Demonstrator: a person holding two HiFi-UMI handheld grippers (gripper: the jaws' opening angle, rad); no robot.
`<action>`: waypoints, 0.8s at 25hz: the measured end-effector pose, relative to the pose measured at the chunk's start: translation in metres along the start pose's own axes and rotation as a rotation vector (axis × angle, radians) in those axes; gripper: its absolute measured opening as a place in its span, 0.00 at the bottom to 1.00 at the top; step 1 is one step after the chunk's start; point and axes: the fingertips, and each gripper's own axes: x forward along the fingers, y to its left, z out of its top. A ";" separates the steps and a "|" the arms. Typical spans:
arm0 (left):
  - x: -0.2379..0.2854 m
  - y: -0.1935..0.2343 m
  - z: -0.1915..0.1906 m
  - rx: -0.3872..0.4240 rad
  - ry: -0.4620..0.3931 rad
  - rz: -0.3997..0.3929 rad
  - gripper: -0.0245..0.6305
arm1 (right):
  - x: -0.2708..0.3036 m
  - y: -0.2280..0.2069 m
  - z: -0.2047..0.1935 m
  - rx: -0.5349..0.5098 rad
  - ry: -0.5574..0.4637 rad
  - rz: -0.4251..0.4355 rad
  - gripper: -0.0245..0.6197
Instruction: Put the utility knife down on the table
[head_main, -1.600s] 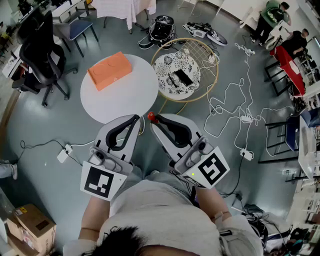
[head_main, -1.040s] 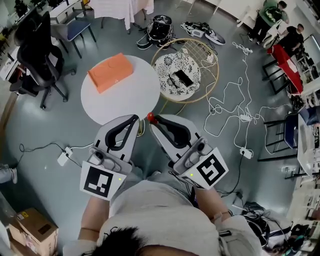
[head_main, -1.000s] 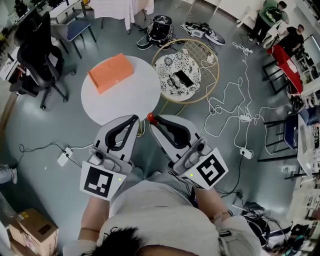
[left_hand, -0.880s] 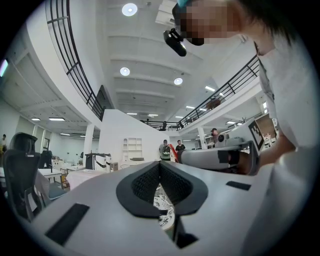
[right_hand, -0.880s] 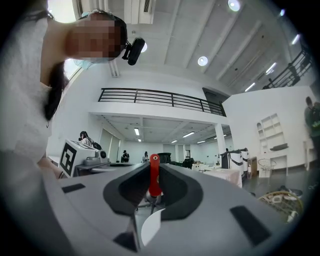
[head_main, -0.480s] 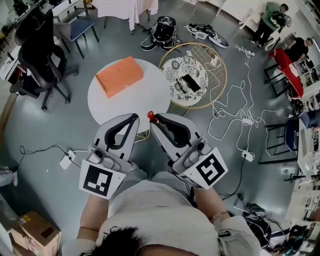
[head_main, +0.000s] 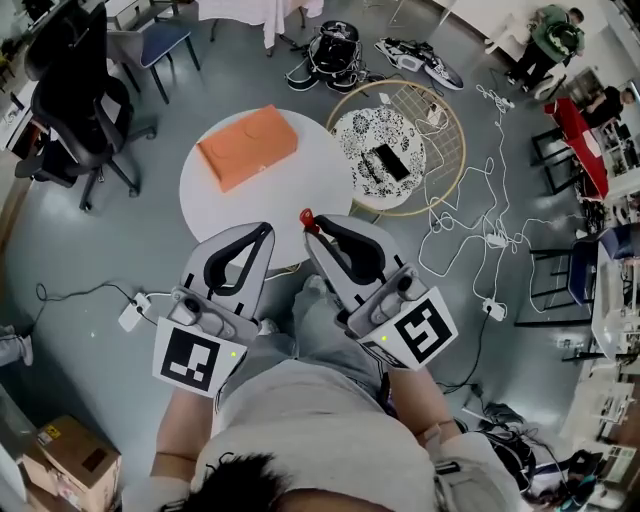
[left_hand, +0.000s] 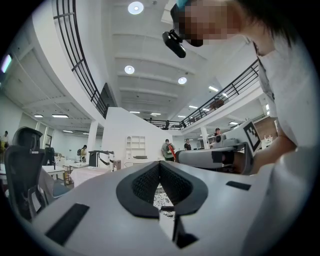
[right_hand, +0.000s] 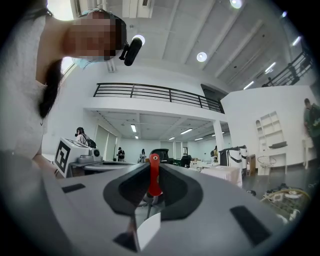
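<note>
The red utility knife (head_main: 307, 218) sticks out from the tips of my right gripper (head_main: 313, 230), which is shut on it. In the right gripper view the knife (right_hand: 153, 176) stands upright between the dark pads, and the right gripper (right_hand: 152, 167) points level across the hall. My left gripper (head_main: 267, 233) is shut with nothing in it; its pads (left_hand: 148, 182) meet in the left gripper view. Both grippers hang side by side over the near edge of the round white table (head_main: 243, 197). An orange box (head_main: 248, 147) lies on the table's far side.
A gold wire side table (head_main: 444, 172) with a patterned plate and a black phone (head_main: 388, 162) stands to the right. A black office chair (head_main: 75, 95) is at the left. White cables (head_main: 470, 225) trail over the floor at right. A cardboard box (head_main: 62, 466) sits lower left.
The white table has drawn nearer under the grippers as the person stepped forward. Both grippers stay shut, the knife still held in the right one.
</note>
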 end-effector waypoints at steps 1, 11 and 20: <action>0.001 0.003 -0.001 -0.002 0.001 0.005 0.05 | 0.003 -0.003 -0.002 0.002 0.005 0.004 0.13; 0.030 0.046 -0.009 -0.012 0.010 0.104 0.05 | 0.053 -0.039 -0.022 0.020 0.043 0.114 0.13; 0.049 0.078 -0.012 -0.016 0.010 0.240 0.05 | 0.093 -0.060 -0.037 0.037 0.074 0.269 0.13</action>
